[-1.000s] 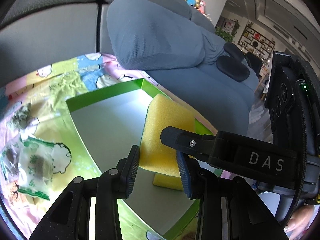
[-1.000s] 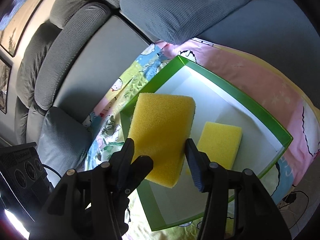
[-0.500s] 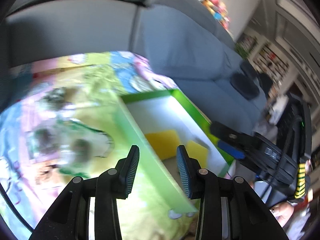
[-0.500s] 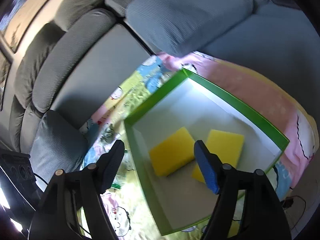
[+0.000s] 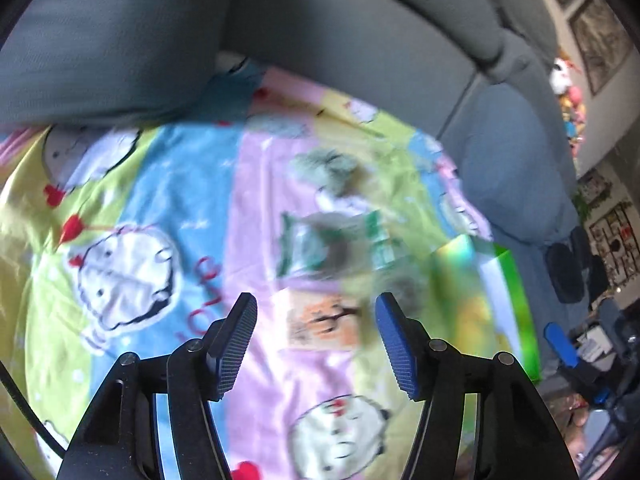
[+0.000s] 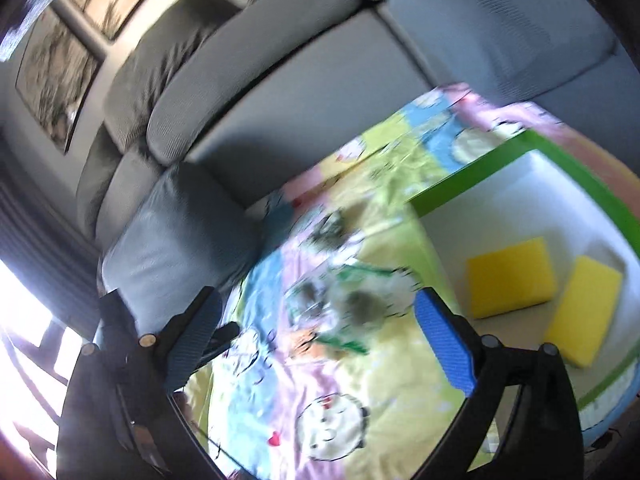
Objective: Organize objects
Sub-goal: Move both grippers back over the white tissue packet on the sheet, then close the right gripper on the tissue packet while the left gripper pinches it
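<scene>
Grey sofa [image 6: 280, 92] with cushions runs behind everything; a bright cartoon-print blanket [image 5: 168, 208] is spread over the seat. A blue-grey pillow [image 6: 176, 248] sits at the blanket's far left edge in the right wrist view. Framed pictures [image 6: 56, 76] hang on the wall above the sofa back.

Clear packets with green print and dark lumps inside [image 5: 332, 240] lie on the blanket, blurred in both views; exact count cannot be told. Nothing lies between them and either gripper.

Right wrist view alone shows the inside of the green-rimmed box [image 6: 472, 176]: two yellow sponges [image 6: 510, 276] flat on its white floor, side by side, just touching or nearly so. Left wrist view shows only a smeared green edge of that box [image 5: 516, 300] at the right, no sponges.

Left gripper [image 5: 316, 340] is empty, jaws opening, packets just ahead of its tips and slightly right. Right gripper [image 6: 320, 336] is empty too, jaws opening and spread wide, the packets seen between its fingertips on the blanket below; the sponges lie off to the right of its right finger [image 6: 444, 348], apart from it.
</scene>
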`<state>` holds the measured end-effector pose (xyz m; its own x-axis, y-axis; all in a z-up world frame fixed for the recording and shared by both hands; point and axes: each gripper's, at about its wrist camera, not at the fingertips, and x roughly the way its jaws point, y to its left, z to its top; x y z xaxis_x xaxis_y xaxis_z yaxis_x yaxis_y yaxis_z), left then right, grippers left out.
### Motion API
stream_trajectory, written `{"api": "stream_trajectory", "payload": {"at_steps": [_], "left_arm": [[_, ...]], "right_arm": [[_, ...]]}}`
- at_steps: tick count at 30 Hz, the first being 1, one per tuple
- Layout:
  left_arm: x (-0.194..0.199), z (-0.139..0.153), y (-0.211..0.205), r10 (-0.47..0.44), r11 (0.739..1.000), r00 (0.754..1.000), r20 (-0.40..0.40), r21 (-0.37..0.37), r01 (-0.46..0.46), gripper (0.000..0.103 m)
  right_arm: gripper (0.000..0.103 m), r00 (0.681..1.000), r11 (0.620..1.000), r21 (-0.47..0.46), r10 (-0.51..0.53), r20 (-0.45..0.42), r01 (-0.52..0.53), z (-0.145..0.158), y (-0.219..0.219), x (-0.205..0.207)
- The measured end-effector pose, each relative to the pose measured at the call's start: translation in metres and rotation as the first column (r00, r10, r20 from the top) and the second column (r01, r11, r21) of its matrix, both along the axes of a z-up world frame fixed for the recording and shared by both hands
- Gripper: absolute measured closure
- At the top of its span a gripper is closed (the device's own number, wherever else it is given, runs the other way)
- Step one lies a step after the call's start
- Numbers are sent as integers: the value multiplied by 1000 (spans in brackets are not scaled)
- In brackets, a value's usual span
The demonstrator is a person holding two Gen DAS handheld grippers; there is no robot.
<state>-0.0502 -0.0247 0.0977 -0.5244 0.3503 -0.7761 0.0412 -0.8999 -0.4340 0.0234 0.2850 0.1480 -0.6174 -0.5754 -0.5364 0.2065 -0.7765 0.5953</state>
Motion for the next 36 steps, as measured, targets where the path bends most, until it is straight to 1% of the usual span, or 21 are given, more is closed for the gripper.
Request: {"api": "stream_trajectory", "payload": {"at_steps": [2,4,6,7,8,9,10,11,14,16,19,21,22,24,25,27,29,32,34,35,36], "left_arm": [[1,-11,-3,2,1000,999,42,-28,0,41],[-2,-21,-2,-27,999,997,76,-38,30,41],[-4,-30,-2,-37,999,994,100,-24,39,41],[-5,-33,-1,-42,999,993,109,-16,44,41],[-6,-37,0,-47,999,992,116,-8,48,41],[-7,-41,1,-52,999,991,123,3,52,41],[-9,-43,1,-58,998,990,128,13,56,41],[-11,-47,1,-63,998,989,135,25,61,41],[-16,-56,2,-74,996,984,163,52,66,41],[-17,-60,2,-73,996,983,165,53,66,41],[-17,-63,-1,-48,997,989,137,67,40,41],[-19,-67,0,-64,994,990,128,100,51,41],[-20,-69,1,-70,992,989,131,113,55,41],[-22,-76,4,-82,989,985,154,134,62,41],[-22,-78,6,-87,989,983,164,134,65,41],[-22,-79,10,-96,990,983,157,117,78,41],[-22,-77,14,-109,990,985,135,102,96,41],[-20,-79,20,-134,988,983,123,98,122,41],[-19,-78,26,-143,989,983,111,59,137,43],[-18,-77,29,-154,988,983,100,40,150,46],[-17,-76,31,-162,986,982,93,38,159,51]], "right_arm": [[6,997,998,10,61,46,-61,-6,-26,-9],[9,986,992,7,127,106,-128,-16,-51,-19],[23,965,983,-6,180,189,-182,-30,-74,-31],[28,950,978,-14,204,237,-206,-38,-86,-39],[39,935,975,-17,218,279,-223,-45,-96,-47],[53,914,970,-11,232,332,-243,-55,-108,-57],[58,901,967,-1,238,361,-255,-61,-117,-62],[61,895,967,10,233,380,-256,-67,-122,-66],[61,889,965,87,191,416,-248,-88,-132,-70],[61,882,965,122,158,443,-234,-101,-132,-72],[61,874,967,119,148,463,-227,-113,-131,-75],[61,874,966,122,149,463,-229,-115,-131,-76],[60,876,966,129,142,460,-224,-116,-130,-77],[53,880,966,145,125,458,-213,-119,-128,-78],[51,880,967,159,107,462,-201,-121,-128,-78],[51,876,967,167,92,473,-192,-126,-128,-79],[51,871,969,149,104,481,-198,-132,-132,-81],[51,862,971,123,120,493,-206,-139,-133,-82],[51,853,972,111,123,508,-207,-143,-133,-85],[50,849,974,99,127,513,-205,-145,-132,-86],[49,847,974,92,134,514,-209,-145,-131,-86]]}}
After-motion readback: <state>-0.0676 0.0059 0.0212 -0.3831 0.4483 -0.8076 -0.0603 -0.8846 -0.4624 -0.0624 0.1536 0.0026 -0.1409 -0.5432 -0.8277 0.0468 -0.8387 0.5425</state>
